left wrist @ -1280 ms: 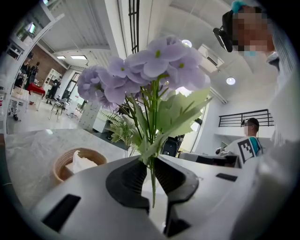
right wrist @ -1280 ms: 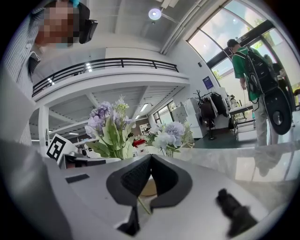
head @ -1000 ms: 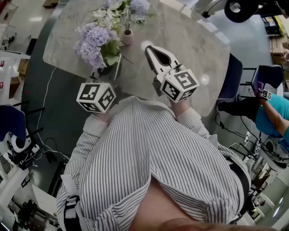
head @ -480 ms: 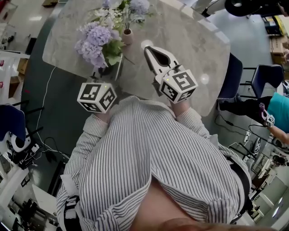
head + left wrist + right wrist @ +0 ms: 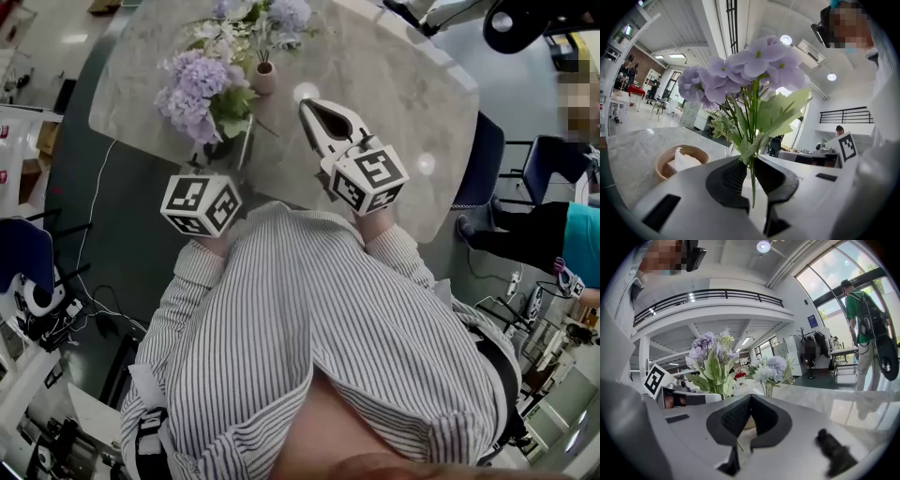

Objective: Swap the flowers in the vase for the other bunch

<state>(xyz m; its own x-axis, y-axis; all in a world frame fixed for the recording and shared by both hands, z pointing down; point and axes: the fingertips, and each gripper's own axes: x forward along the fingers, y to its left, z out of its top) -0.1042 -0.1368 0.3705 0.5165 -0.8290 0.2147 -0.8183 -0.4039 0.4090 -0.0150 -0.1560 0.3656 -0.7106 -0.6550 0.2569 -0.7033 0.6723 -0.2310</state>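
Note:
A bunch of purple hydrangeas (image 5: pixel 197 89) is held upright over the near left part of the marble table (image 5: pixel 394 84). My left gripper (image 5: pixel 232 142) is shut on its green stems (image 5: pixel 751 161), and the blooms (image 5: pixel 750 65) rise above the jaws. Further back, a small pinkish vase (image 5: pixel 265 77) holds a pale blue and white bunch (image 5: pixel 258 21), which also shows in the right gripper view (image 5: pixel 771 367). My right gripper (image 5: pixel 309 105) hovers to the right of the vase, shut, with nothing between its jaws (image 5: pixel 749 401).
A round wooden bowl (image 5: pixel 675 161) with a white tissue sits on the table to the left of the held stems. Blue chairs (image 5: pixel 483 159) stand past the table's right edge, and a seated person (image 5: pixel 577 230) is further right.
My right gripper has rolled slightly in place. The left gripper and its bunch have not moved. The person at the far right has shifted.

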